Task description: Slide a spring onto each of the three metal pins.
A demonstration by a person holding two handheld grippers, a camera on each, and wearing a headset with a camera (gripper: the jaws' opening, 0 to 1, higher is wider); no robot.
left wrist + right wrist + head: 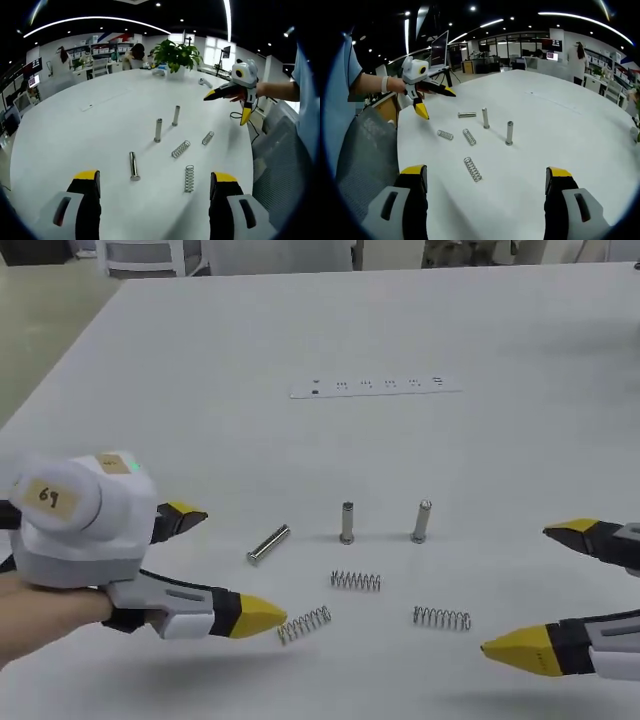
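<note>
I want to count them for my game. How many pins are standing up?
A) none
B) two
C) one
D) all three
B: in the head view the middle pin and the right pin stand upright, while the left pin lies on its side.

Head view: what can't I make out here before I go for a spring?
- White strip, head view: its dark markings are too small to read.
- Right gripper, head view: the body behind the jaws is cut off by the right edge.
- Upright pins, head view: bases too small to tell whether they stand free or sit in holes.
</note>
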